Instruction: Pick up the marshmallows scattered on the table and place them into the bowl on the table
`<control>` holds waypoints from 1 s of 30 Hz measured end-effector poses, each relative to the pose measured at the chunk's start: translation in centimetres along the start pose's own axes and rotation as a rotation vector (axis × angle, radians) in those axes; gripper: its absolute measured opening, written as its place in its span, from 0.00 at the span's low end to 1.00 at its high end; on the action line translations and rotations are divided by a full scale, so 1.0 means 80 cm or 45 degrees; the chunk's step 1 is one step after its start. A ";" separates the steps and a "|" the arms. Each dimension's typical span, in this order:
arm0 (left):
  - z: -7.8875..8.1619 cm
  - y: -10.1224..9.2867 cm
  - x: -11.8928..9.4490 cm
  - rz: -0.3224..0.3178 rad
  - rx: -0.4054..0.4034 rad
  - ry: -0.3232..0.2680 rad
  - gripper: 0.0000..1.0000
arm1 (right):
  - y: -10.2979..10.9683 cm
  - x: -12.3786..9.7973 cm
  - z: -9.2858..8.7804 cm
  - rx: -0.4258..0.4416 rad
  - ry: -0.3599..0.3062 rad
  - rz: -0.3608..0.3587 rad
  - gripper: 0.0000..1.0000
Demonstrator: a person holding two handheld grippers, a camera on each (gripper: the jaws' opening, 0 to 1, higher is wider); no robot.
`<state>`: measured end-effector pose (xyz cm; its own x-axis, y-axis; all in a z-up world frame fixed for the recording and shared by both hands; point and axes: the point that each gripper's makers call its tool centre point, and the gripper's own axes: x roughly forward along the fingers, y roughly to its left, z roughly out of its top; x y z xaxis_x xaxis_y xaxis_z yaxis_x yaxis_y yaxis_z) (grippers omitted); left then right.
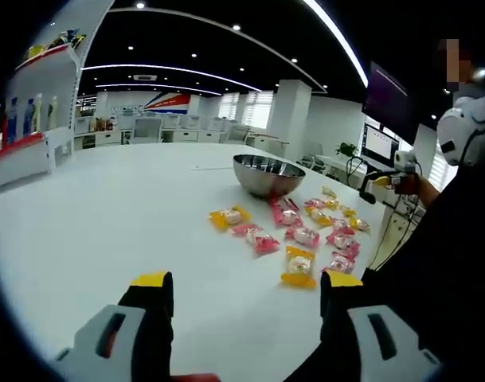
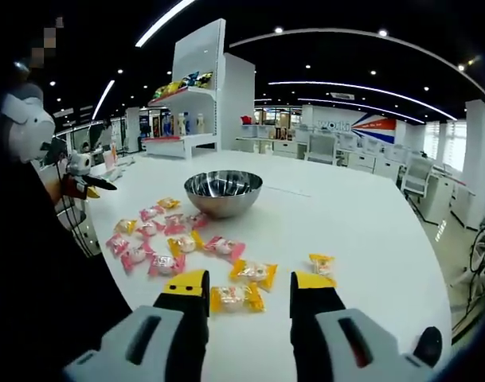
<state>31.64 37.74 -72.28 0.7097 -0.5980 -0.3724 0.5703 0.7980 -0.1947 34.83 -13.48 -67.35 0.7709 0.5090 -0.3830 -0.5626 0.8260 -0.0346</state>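
Note:
Several wrapped marshmallows in pink and yellow packets [image 1: 299, 267] lie scattered on the white table [image 1: 107, 231], in front of a shiny steel bowl [image 1: 267, 174]. My left gripper [image 1: 244, 280] is open above the table's near edge, its yellow-tipped fingers well short of the packets. In the right gripper view the bowl [image 2: 223, 192] stands at mid-table with packets [image 2: 185, 243] spread to its front and left. My right gripper [image 2: 248, 282] is open, and a yellow packet [image 2: 236, 298] lies on the table just between its fingertips. Nothing is held.
A person in dark clothes [image 1: 457, 239] stands at the table's side, also seen as a person [image 2: 35, 239] at the left. A white shelf unit with bottles [image 2: 190, 111] stands behind the table. Desks and monitors [image 1: 381, 143] sit beyond the far edge.

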 end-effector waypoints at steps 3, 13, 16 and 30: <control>-0.001 -0.003 0.002 -0.012 0.002 0.009 0.75 | -0.006 0.003 0.002 0.015 0.005 -0.020 0.41; -0.006 0.001 0.002 -0.003 -0.021 -0.002 0.74 | -0.023 0.014 0.006 0.064 0.027 -0.085 0.38; -0.006 -0.002 0.001 -0.008 -0.018 -0.004 0.74 | -0.029 0.025 0.000 0.063 0.055 -0.114 0.37; -0.001 -0.013 -0.001 -0.009 -0.002 -0.019 0.74 | -0.076 0.060 -0.015 0.136 0.133 -0.251 0.37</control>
<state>30.99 36.96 -72.14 0.7117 -0.6045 -0.3578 0.5745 0.7940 -0.1988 41.59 -16.33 -70.11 0.8245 0.3125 -0.4718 -0.3654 0.9306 -0.0221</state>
